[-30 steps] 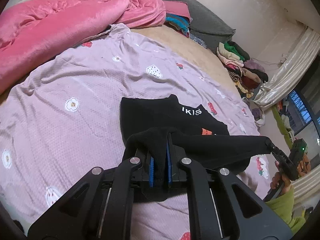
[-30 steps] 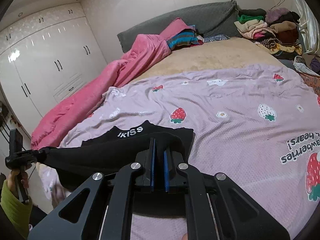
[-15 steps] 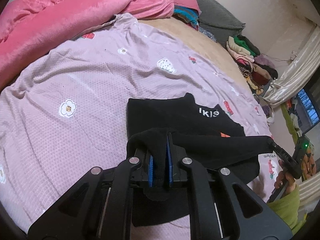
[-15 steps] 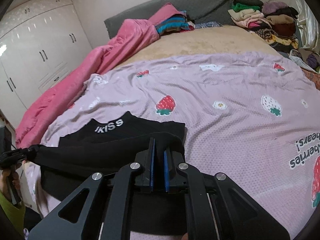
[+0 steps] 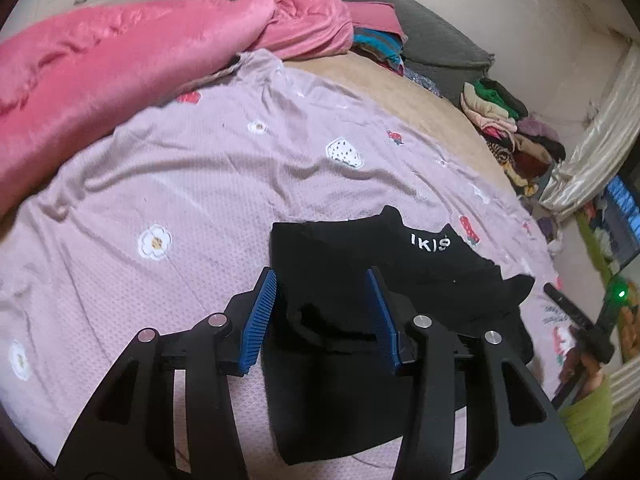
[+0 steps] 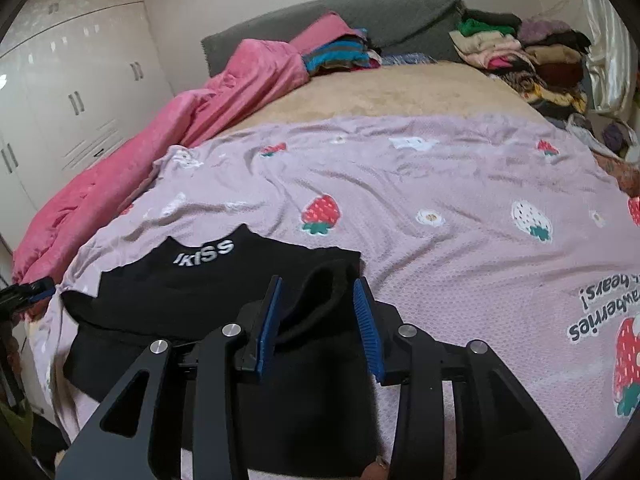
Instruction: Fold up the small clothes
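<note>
Both tools' jaws just opened, black garment dropped, lilac sheet clear beyond.

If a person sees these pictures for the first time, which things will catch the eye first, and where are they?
First comes the black garment with white letters, lying folded on the lilac strawberry sheet near the bed's front edge. Right before each camera stand the blue-padded jaws of the left gripper and right gripper; they have just been opening, with a hump of black cloth between them, unpressed. Behind, a pink quilt is heaped along the bed's side.
</note>
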`<state>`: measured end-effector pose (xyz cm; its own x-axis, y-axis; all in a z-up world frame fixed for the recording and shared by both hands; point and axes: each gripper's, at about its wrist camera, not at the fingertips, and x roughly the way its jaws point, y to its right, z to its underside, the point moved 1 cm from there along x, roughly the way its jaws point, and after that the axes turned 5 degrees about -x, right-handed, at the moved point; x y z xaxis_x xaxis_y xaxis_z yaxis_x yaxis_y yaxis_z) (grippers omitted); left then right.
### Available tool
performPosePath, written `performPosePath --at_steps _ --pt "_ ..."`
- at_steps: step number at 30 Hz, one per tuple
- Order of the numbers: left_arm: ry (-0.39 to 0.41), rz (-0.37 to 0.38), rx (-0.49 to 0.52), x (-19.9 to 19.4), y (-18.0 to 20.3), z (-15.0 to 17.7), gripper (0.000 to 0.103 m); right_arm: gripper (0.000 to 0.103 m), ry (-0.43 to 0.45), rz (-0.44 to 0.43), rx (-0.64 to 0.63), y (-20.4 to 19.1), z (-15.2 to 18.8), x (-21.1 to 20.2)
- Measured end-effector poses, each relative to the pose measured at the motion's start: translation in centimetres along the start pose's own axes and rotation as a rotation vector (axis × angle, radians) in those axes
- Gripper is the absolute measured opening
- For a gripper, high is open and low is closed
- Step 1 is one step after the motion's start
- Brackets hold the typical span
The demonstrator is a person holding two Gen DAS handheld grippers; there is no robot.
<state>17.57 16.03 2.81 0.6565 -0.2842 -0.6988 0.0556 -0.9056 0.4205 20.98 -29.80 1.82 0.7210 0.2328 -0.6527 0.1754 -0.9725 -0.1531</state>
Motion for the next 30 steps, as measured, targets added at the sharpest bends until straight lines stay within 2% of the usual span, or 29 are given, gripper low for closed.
performPosePath --at_steps 5,7,9,10,11,14,19,23,30 --pt "-0.003 -0.018 0.110 -0.1 2.5 1.7 0.037 0.040 0.010 -0.042 -0.065 -2.0 0.7 -1.3" --pt "-0.014 -0.011 0.130 0.3 3.0 2.4 0.032 0.040 -0.008 -0.053 -0.098 -3.0 1.3 -1.3" --pt "-0.043 0.000 0.149 0.8 3.4 3.5 0.012 0.035 -0.034 -0.078 -0.135 -4.0 2.0 -1.1" --pt "-0.069 0.005 0.155 1.3 3.5 4.2 0.008 0.024 -0.046 -0.084 -0.147 -4.4 2.2 -0.9" --pt "-0.086 0.007 0.158 1.7 3.5 4.6 0.006 0.019 -0.059 -0.092 -0.158 -4.8 2.6 -0.8" --pt "-0.118 -0.014 0.187 2.9 3.8 6.2 0.006 0.017 -0.105 -0.123 -0.184 -5.9 3.8 0.0" --pt "-0.135 -0.067 0.231 4.6 3.8 7.4 0.006 0.017 -0.161 -0.122 -0.189 -6.7 5.3 1.6" --pt "-0.133 -0.093 0.248 5.7 3.9 7.0 0.006 0.017 -0.203 -0.053 -0.196 -6.3 5.7 3.4" --pt "-0.136 -0.109 0.251 7.9 4.0 5.4 0.007 0.017 -0.220 -0.022 -0.162 -4.9 4.0 7.2"
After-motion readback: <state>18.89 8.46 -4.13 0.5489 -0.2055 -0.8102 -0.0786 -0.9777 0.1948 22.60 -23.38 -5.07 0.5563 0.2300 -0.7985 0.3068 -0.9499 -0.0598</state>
